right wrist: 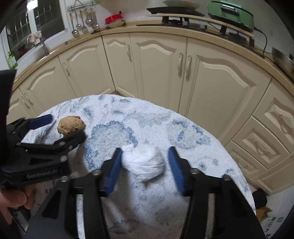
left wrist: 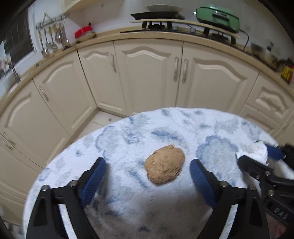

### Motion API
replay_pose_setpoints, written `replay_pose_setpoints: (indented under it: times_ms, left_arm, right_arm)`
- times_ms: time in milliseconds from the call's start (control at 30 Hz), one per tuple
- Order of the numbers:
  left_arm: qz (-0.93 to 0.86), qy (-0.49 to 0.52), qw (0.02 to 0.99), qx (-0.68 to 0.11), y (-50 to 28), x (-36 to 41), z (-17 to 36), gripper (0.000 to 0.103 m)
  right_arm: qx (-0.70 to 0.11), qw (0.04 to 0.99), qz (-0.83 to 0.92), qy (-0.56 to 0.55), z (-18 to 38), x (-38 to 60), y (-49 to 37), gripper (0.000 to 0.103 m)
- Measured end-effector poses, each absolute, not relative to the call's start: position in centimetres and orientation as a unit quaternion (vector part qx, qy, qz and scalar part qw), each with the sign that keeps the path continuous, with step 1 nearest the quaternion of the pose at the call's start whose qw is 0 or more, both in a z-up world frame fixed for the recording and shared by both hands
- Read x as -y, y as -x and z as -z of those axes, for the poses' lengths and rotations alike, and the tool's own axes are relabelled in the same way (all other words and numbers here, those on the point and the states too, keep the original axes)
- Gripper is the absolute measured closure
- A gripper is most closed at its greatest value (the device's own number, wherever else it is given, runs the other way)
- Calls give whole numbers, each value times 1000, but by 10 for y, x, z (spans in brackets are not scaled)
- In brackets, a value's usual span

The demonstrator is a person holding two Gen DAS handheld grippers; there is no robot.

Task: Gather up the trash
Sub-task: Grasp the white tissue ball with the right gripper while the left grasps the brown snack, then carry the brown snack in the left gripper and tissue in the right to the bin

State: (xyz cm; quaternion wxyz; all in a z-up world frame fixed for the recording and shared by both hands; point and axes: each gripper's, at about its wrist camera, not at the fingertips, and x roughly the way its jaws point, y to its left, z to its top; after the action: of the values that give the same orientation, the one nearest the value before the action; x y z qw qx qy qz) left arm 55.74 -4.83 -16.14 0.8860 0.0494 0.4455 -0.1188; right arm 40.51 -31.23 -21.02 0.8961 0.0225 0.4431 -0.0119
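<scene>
A brown crumpled paper wad (left wrist: pixel 165 164) lies on the round table's white-and-blue fluffy cloth (left wrist: pixel 128 132). My left gripper (left wrist: pixel 147 162) is open around it, with a gap between each blue pad and the wad. The right wrist view shows the same wad (right wrist: pixel 70 125) between the left gripper's fingers (right wrist: pixel 40 119). A white crumpled tissue ball (right wrist: pixel 143 161) lies between the pads of my right gripper (right wrist: pixel 145 150). The left pad touches the tissue and the right pad stands just clear of it. In the left wrist view the tissue (left wrist: pixel 255 150) shows at the right edge.
Cream cabinet doors (left wrist: pixel 147 77) curve behind the table, under a counter with a stove (left wrist: pixel 158 16), a green appliance (left wrist: pixel 216 16) and hanging utensils (left wrist: pixel 53 36). A hand (right wrist: pixel 14 200) holds the left gripper. A cardboard box (right wrist: pixel 264 213) sits on the floor at the right.
</scene>
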Motion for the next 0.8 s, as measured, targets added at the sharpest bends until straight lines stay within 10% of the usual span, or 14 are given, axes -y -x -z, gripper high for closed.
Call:
replay_pose_setpoints:
  times_ms: [167, 800]
  left_arm:
    - [136, -29, 890, -434, -568, 48, 164, 68]
    - [168, -4, 913, -371, -461, 58, 108, 69]
  right_arm:
    - [-442, 896, 4, -28, 210, 312, -401, 62]
    - [-389, 918, 7, -76, 141, 314, -281, 62]
